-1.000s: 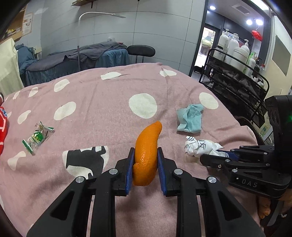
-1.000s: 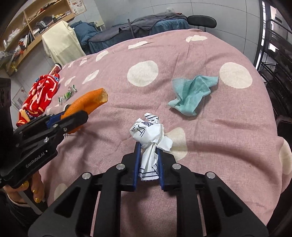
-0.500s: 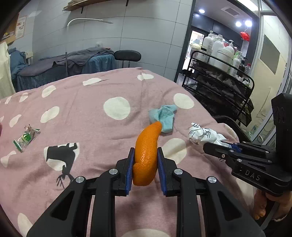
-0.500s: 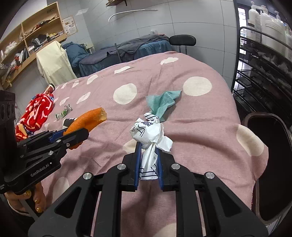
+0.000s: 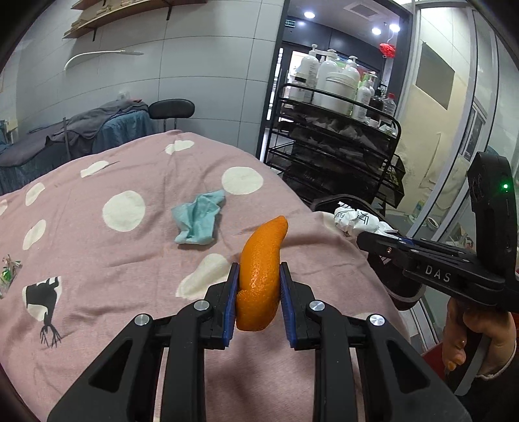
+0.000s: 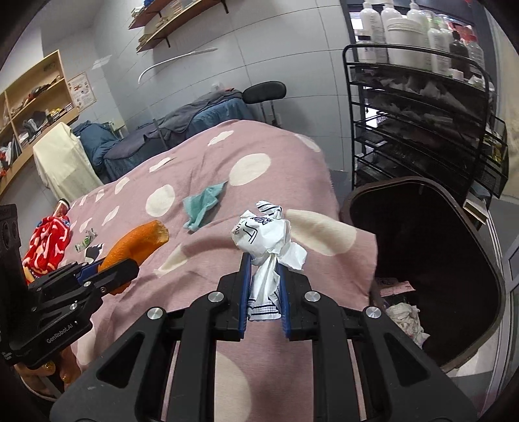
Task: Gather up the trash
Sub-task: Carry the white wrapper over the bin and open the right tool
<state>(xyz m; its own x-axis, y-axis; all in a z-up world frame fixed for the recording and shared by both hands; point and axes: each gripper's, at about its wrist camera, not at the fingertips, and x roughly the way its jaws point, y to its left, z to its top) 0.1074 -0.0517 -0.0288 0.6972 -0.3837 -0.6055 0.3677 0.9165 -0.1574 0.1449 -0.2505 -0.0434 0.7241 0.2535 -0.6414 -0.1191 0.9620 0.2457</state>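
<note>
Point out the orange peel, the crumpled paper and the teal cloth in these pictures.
orange peel (image 5: 259, 276): left wrist view, middle of the peel between the pads.
crumpled paper (image 6: 264, 235): right wrist view, the balled top above the pads.
teal cloth (image 5: 198, 220): left wrist view, centre of the cloth.

From my remote seat, both wrist views read evenly lit and sharp. Recessed ceiling lights (image 5: 376, 31) glare beyond the left tongs (image 5: 258, 303), in the dark doorway. Soft shadows pool under the teal cloth (image 5: 198, 220) ahead of them. Fisheye bending curves the wire rack (image 6: 418, 120) right of the right tongs (image 6: 263, 297); black vignette rims every corner.
</note>
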